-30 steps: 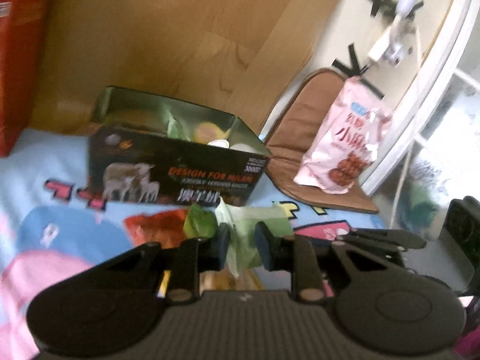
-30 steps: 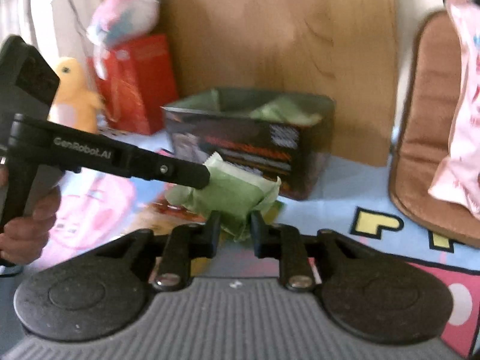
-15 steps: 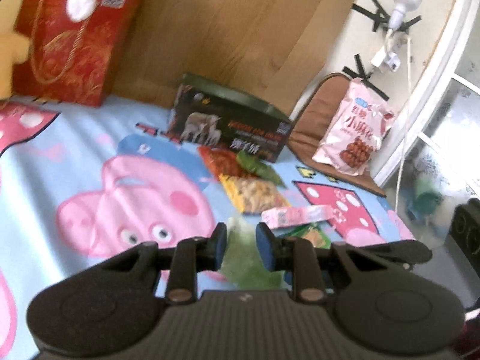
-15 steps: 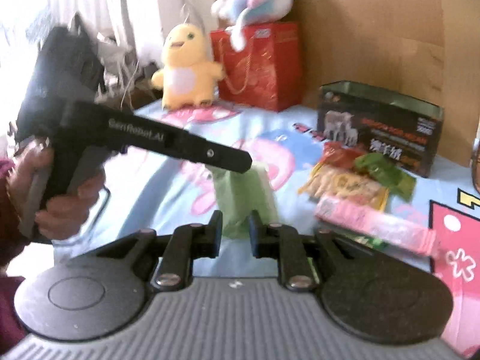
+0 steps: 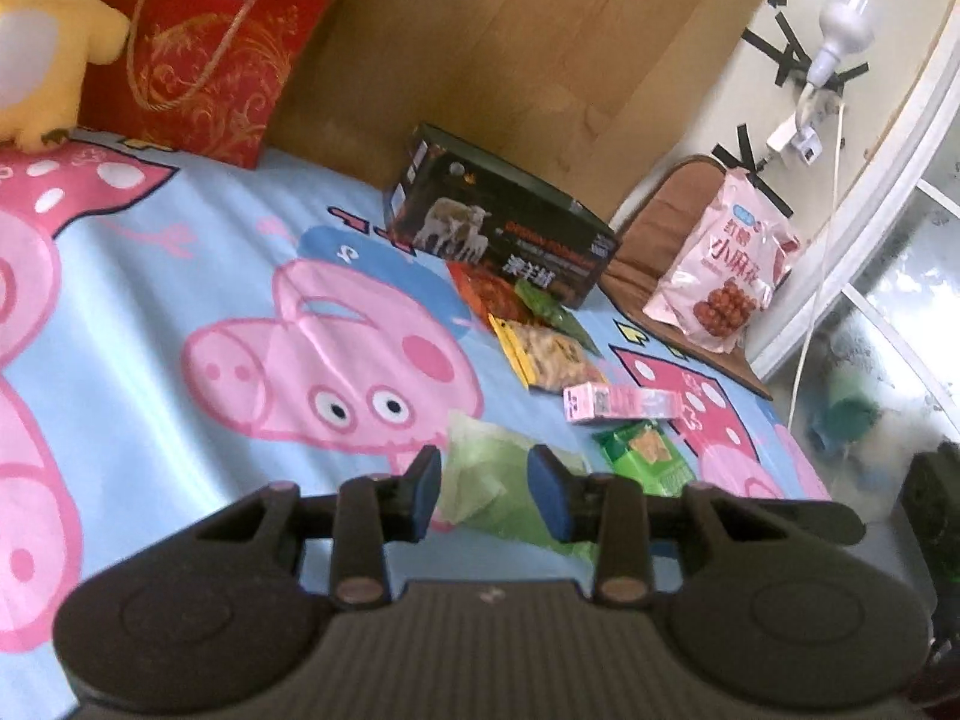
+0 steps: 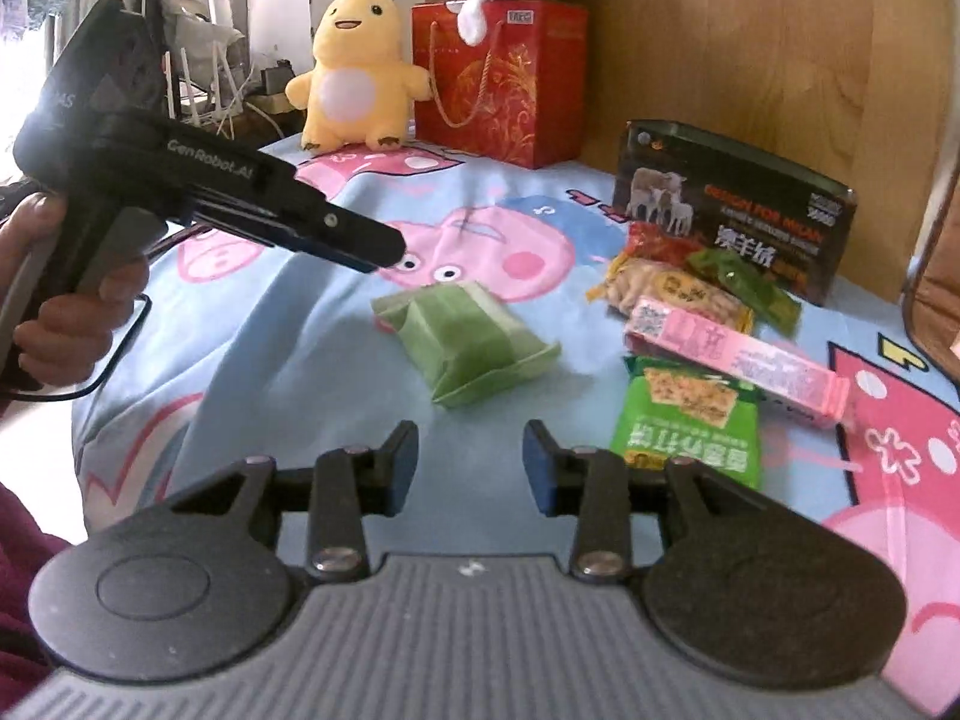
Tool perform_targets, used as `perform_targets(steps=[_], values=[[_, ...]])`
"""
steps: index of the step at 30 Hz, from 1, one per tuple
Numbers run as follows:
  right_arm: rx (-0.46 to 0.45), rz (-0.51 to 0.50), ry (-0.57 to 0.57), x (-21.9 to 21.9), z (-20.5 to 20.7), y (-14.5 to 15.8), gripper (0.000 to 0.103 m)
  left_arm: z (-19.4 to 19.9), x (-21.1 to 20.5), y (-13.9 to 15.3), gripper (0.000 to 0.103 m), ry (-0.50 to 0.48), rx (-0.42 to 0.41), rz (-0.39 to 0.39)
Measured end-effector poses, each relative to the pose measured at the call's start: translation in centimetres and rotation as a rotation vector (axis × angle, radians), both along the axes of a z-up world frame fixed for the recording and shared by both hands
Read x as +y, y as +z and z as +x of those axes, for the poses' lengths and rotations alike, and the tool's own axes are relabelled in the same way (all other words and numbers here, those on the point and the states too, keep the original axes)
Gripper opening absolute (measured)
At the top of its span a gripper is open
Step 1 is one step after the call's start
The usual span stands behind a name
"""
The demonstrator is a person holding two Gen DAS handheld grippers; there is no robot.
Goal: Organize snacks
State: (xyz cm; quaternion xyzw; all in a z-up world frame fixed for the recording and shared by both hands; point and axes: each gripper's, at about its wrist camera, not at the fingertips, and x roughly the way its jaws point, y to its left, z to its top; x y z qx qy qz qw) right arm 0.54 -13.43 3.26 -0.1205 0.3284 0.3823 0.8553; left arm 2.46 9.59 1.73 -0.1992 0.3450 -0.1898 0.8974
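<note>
Noted since a second ago: pale green snack packet (image 6: pixel 465 345) carried away from the dark tin box (image 6: pixel 735 213) by both tools and set down on the bed; now lying flat on the cartoon-pig bedspread (image 6: pixel 288 372), just ahead of the right hand-held gripper (image 6: pixel 470 459) and below the tip of the left hand-held gripper (image 6: pixel 384 252); right jaws just widened, standing open with nothing between them, packet clear of both pads; left jaws (image 5: pixel 486 495) likewise just widened, open, packet lying in line with the gap below but pressed by neither pad as far as visible. Judged: packet released, not placed in the box; possibly a sorting or regrouping step; box not yet loaded with the loose items. Remaining loose snacks gathered to the right of the right hand-held gripper: green cracker bag (image 6: pixel 690 426) nearest, pink carton (image 6: pixel 738 360) just beyond, yellow biscuit pack (image 6: pixel 672 291), red packet (image 6: pixel 657 243) and dark green packet (image 6: pixel 744 288) against the box front. Surface: soft, wrinkled bedspread, blue with pink figures. Room: wooden headboard (image 6: pixel 750 36) behind the box; red gift bag (image 6: pixel 498 78) and yellow plush toy (image 6: pixel 357 72) well ahead at the far edge; brown cushion (image 5: pixel 672 252) with a large pink snack bag (image 5: pixel 720 264) leaning beyond the box in the left view; bare bulb (image 5: pixel 840 30) taped to the wall.
</note>
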Motion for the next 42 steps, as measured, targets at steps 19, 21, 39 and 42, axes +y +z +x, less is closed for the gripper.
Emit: perform_targets(steps=[19,21,39,42], values=[[-0.086,0.145,-0.168,4.5,10.3,2.6,0.010,6.9,2.3,4.5,0.036,0.083,-0.083,-0.114],[-0.088,0.119,-0.225,4.5,12.3,2.5,0.011,6.4,3.4,4.2,0.044,0.105,-0.085,-0.138],[0.048,0.084,-0.140,1.2,8.3,1.0,0.020,6.6,2.0,-0.6,0.020,0.037,0.037,-0.113],[-0.028,-0.057,-0.117,2.9,7.8,0.0,0.020,7.5,0.9,-1.8,0.014,0.024,0.075,-0.052]])
